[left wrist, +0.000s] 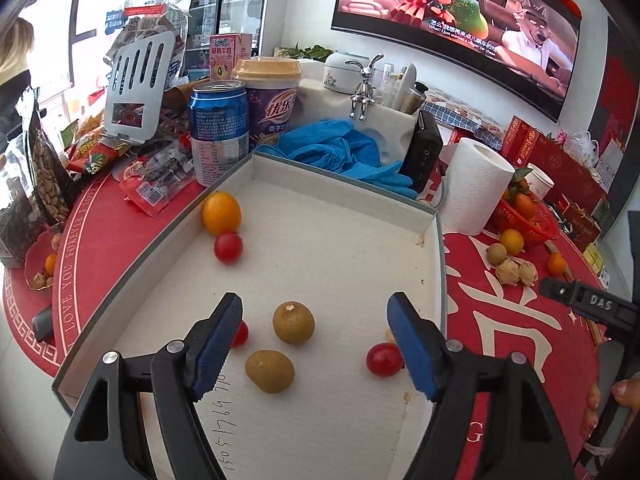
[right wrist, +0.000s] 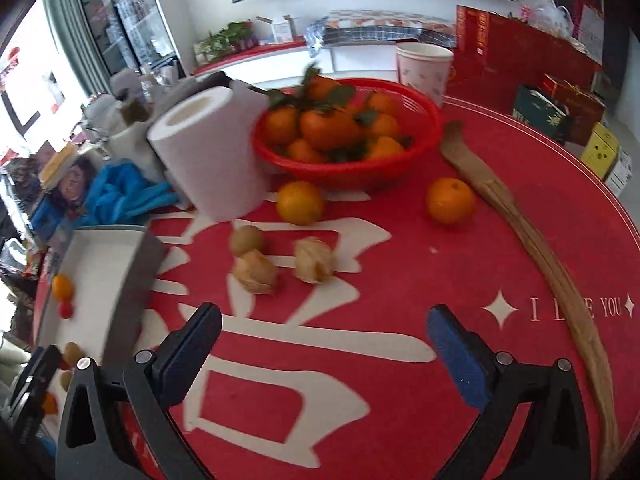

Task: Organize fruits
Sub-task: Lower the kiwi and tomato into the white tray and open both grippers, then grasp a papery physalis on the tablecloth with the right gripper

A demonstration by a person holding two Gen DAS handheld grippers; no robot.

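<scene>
Red tabletop (right wrist: 400, 280) lies under the wide, empty right claw (right wrist: 324, 344); left claw (left wrist: 316, 344) gapes empty over the box (left wrist: 340, 208).

L gripper (left wrist: 316, 340) is being held over the shallow white box (left wrist: 436, 240), jaws apart, nothing pinched btwn them. Two brownish-green round fruits (left wrist: 293, 322) (left wrist: 269, 371) are lying btwn the fingers on the box floor, just beside each other. A red cherry tomato (left wrist: 384, 359) is sitting just beside the R finger; another (left wrist: 241, 333) is partly hidden behind the L finger. An orange fruit (left wrist: 221, 213) w/ a third tomato (left wrist: 228, 246) touching it is lying near the far L wall. A black gripper (left wrist: 592, 308) is being held at R edge by a hand (left wrist: 612, 400).
</scene>
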